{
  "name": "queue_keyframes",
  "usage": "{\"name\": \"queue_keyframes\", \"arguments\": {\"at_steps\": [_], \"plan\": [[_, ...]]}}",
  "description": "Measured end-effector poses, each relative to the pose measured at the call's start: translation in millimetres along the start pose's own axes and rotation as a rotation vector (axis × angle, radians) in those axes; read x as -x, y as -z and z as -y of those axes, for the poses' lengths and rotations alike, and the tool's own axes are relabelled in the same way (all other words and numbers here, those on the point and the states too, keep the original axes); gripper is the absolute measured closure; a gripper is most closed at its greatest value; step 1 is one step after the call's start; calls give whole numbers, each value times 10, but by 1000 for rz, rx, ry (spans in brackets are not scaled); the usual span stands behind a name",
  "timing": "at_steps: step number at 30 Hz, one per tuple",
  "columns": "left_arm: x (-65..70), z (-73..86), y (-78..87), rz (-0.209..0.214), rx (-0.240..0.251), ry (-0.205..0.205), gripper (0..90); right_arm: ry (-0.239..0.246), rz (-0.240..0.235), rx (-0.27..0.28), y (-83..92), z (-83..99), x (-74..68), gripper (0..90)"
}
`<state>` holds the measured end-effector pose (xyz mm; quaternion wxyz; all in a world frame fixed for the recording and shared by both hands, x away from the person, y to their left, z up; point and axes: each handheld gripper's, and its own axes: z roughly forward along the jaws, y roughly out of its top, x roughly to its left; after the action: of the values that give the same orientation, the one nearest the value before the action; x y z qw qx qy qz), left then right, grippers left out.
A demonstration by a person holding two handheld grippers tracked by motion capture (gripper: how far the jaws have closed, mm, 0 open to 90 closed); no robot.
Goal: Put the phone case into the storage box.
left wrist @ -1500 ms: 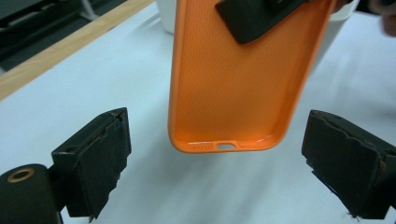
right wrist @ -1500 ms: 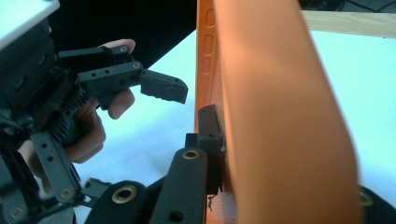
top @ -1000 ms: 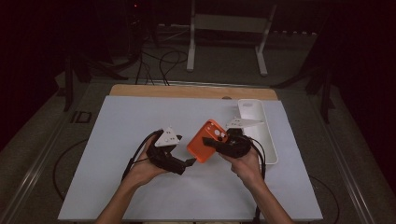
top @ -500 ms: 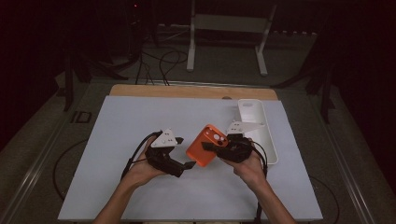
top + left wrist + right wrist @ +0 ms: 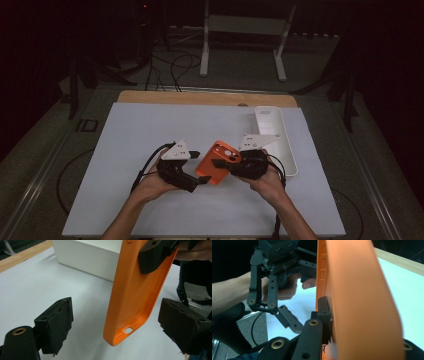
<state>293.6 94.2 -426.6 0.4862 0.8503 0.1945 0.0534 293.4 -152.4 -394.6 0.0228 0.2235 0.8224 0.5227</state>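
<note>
An orange phone case (image 5: 212, 172) hangs tilted above the white mat, with my right gripper (image 5: 225, 164) shut on its edge. In the right gripper view the case (image 5: 362, 302) stands on edge, one black pad (image 5: 323, 312) pressed to its inner side. My left gripper (image 5: 198, 167) faces it from the left. In the left gripper view the case's bottom end (image 5: 132, 290), with the port cutout, sits between the two pads (image 5: 58, 315). They stand clear of it on both sides. These jaws have just been closing a little. The right gripper (image 5: 155, 255) clamps the case higher up.
A long white tray (image 5: 272, 130) lies at the mat's right side, just behind my right hand; its wall (image 5: 87, 257) is close behind the case. A wooden strip (image 5: 200, 97) borders the mat's far edge. Cables trail from both grippers.
The case and the right gripper have sunk slightly toward the left gripper, so the case's lower end now lies between the left jaws. The left hand has kept still.
</note>
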Motion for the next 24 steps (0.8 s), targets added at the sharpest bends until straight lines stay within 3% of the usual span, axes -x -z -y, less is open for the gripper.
{"name": "queue_keyframes", "arguments": {"at_steps": [8,19,24], "plan": [[23,5,-16,33,3,-16,178,19,-27,9,8,-1,-20,874],[13,17,-26,68,-3,-2,310,48,-55,11,38,14,-35,874],[5,20,-36,92,-3,0,417,54,-72,11,53,19,-38,875]]}}
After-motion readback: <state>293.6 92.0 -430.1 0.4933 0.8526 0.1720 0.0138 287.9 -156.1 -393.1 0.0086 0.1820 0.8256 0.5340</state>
